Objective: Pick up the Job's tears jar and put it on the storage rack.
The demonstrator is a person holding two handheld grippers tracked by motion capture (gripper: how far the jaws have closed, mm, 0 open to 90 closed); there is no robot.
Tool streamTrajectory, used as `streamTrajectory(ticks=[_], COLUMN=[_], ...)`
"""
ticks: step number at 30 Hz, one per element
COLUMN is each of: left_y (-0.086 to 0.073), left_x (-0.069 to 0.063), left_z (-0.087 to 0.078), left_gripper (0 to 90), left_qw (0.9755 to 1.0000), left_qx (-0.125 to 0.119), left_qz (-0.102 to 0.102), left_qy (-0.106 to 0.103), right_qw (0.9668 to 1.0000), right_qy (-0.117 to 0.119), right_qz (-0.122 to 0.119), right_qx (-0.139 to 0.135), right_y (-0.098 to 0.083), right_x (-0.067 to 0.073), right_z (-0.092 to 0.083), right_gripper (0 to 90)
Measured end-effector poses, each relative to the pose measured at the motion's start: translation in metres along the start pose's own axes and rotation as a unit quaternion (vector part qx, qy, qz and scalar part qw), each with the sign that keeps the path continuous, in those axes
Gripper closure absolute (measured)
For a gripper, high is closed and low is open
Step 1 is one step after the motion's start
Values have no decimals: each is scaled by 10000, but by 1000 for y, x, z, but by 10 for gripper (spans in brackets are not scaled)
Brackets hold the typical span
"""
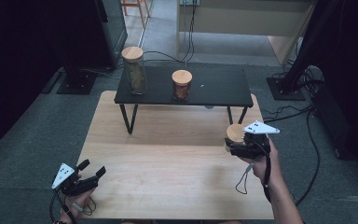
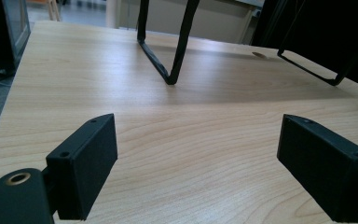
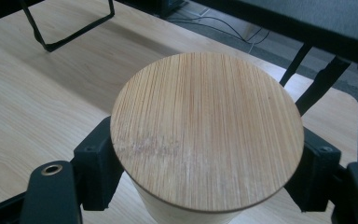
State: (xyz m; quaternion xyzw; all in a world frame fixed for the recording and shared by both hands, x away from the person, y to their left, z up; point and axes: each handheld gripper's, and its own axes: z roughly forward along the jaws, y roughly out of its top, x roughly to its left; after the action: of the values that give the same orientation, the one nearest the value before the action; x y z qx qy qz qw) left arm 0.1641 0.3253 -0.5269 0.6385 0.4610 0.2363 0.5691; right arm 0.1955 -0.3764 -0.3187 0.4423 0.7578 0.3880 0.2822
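Nearest me, my left gripper [image 1: 91, 171] sits at the table's [image 1: 168, 177] seven o'clock corner, jaws standing apart with only bare wood between them. My right gripper [image 1: 230, 145] is out at three o'clock, clamped on a jar [image 3: 186, 210]; the pads squeeze its sides just under the round bamboo lid [image 3: 207, 128]. Up at twelve o'clock a black shelf [image 1: 223, 88] stands on the table, bearing a tall jar [image 1: 134, 72] at its left end and a short jar [image 1: 182, 85] near its middle, well apart from mine.
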Motion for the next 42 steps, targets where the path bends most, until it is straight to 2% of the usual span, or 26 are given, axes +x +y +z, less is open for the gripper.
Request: streamTrajectory(ticks=[18, 42], left_y=[-1, 1], left_x=[2, 2], left_z=[0, 0], left_gripper=[122, 123], left_qw=[10000, 10000], left_qx=[-35, 17], left_qz=[-36, 9], left_qy=[-52, -68], right_qw=[9999, 9997], right_qy=[-41, -94], right_qz=[-133, -228], right_qx=[45, -2], right_y=[34, 79], right_x=[2, -7], right_z=[2, 15], right_gripper=[251, 251])
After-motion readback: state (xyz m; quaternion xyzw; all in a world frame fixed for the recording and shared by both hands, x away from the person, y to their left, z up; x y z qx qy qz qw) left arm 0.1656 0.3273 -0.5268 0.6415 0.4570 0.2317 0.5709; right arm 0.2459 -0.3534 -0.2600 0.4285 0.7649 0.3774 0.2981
